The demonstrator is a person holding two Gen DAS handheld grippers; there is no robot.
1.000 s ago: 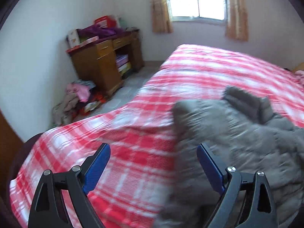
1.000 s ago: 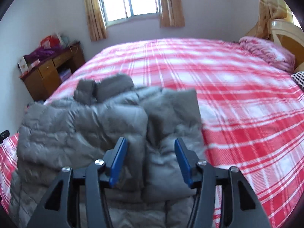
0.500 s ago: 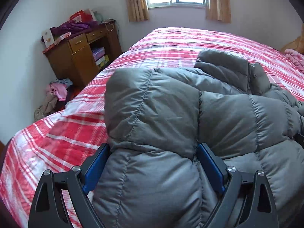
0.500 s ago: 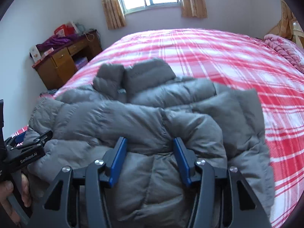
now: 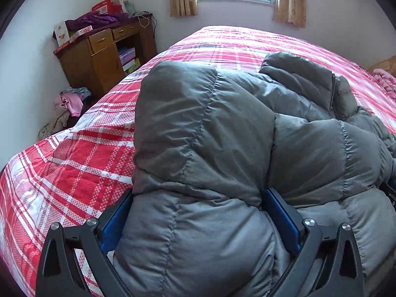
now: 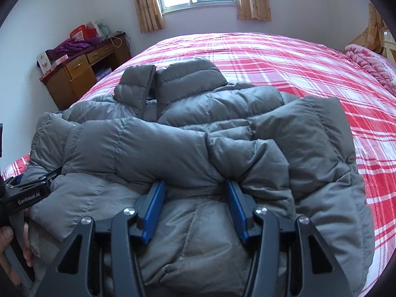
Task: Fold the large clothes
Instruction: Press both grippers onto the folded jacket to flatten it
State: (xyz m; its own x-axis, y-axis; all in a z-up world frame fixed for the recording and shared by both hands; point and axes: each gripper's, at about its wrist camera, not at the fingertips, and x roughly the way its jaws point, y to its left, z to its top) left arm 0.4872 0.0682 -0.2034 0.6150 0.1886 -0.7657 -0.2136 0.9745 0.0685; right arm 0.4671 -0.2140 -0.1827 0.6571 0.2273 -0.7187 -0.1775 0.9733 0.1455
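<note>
A grey puffer jacket (image 5: 210, 123) lies on a red plaid bed (image 5: 74, 173), collar (image 6: 188, 74) toward the window, a padded fold laid across its body. My left gripper (image 5: 198, 194) stands very wide and its jaws are opening. The jacket's puffy left edge bulges between the blue pads, which do not clamp it. My right gripper (image 6: 193, 183) is half closed on a thick fold of the jacket (image 6: 173, 148), and the fabric creases at both pad tips. The left gripper (image 6: 24, 193) and the person's hand (image 6: 7, 245) show at the right wrist view's left edge.
A wooden desk (image 5: 99, 57) piled with boxes and purple cloth stands by the wall, left of the bed. A heap of clothes (image 5: 69, 104) lies on the floor beside it. A pink blanket (image 6: 366, 59) sits at the bed's far right. The bed's edge drops off at left.
Both grippers came down onto the jacket. The left one swung from over bare bedspread to astride the jacket's left edge. A padded fold now lies across the jacket's body.
</note>
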